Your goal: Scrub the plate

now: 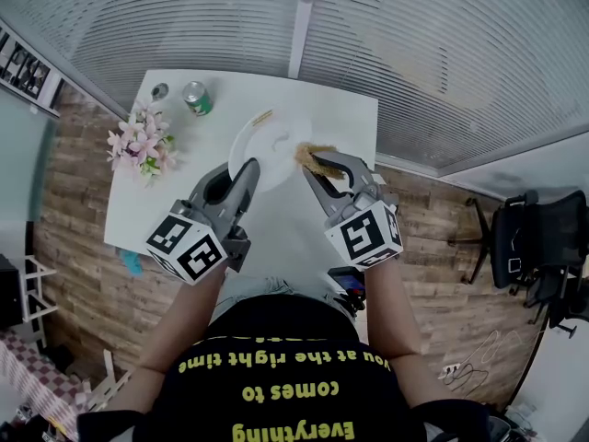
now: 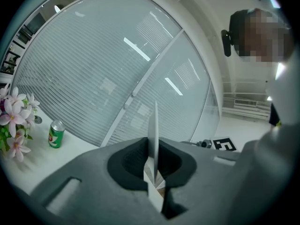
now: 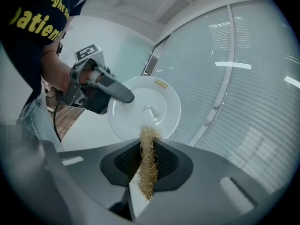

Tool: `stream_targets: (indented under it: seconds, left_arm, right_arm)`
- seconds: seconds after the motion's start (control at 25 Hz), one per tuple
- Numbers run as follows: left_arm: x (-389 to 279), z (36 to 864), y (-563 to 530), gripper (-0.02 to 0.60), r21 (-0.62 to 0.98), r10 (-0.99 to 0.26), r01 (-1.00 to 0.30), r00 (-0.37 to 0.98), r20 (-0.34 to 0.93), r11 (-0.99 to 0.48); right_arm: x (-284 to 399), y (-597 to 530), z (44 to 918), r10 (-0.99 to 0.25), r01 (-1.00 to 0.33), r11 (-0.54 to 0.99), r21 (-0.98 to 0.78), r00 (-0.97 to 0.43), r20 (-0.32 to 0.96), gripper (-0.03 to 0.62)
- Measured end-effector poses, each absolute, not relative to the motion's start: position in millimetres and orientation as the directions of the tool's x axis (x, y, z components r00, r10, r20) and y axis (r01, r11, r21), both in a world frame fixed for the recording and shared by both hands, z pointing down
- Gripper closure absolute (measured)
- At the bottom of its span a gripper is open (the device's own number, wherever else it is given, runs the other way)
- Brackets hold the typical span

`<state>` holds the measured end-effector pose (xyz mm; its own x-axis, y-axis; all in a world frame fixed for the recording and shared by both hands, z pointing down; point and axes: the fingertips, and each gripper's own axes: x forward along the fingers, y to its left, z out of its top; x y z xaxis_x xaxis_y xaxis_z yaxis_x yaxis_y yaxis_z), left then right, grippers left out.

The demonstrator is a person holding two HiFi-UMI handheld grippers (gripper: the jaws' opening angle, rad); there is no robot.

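In the right gripper view, a white plate [image 3: 154, 102] is held up off the table, its face toward me and a small smear at its middle. My left gripper [image 3: 126, 96] is shut on the plate's left rim. Its own view shows the plate [image 2: 153, 130] edge-on between the jaws of the left gripper [image 2: 153, 184]. My right gripper [image 3: 147, 146] is shut on a tan fibrous scrub pad [image 3: 148, 165], whose tip reaches the plate's lower rim. In the head view the scrub pad [image 1: 311, 157] sits at the right edge of the plate [image 1: 267, 141], with the left gripper [image 1: 245, 167] opposite the right gripper [image 1: 324, 168].
The white table [image 1: 340, 118] carries a green can [image 1: 196, 98], a small grey object [image 1: 160, 91] and pink flowers [image 1: 140, 145] at its left side. A window with blinds [image 1: 442, 53] lies beyond the table. A black office chair [image 1: 534, 242] stands on the wooden floor at right.
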<state>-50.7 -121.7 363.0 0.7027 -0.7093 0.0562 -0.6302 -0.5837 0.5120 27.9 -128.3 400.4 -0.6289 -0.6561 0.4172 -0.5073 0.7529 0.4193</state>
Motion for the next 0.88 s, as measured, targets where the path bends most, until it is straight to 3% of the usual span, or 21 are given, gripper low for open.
stream_targets:
  seconds: [0.24,0.52,0.68,0.88]
  left_arm:
    - [-50,365,-122,0.561,0.513,-0.706,-0.628,0.706,0.060,-0.585]
    - [-50,368,-124,0.561,0.479,-0.707,-0.647,0.703,0.073,-0.594]
    - [-51,370,-124,0.561,0.361,-0.705,-0.687,0.702,0.106,-0.630]
    - [-47,363,-120,0.561,0.092,-0.698,-0.712,0.702,0.143,-0.696]
  right_arm:
    - [56,-140,397,-0.706,-0.620,0.708,0.338,-0.602,0.373,0.536]
    - [80,-146,382,-0.728,-0.730,0.675,0.106,-0.636,0.257,0.536]
    - [85,-148,375,-0.738,-0.743,0.665,0.081,-0.635,0.228,0.536]
    - [87,-146,373,-0.739,-0.743,0.664,0.081,-0.636,0.225,0.536]
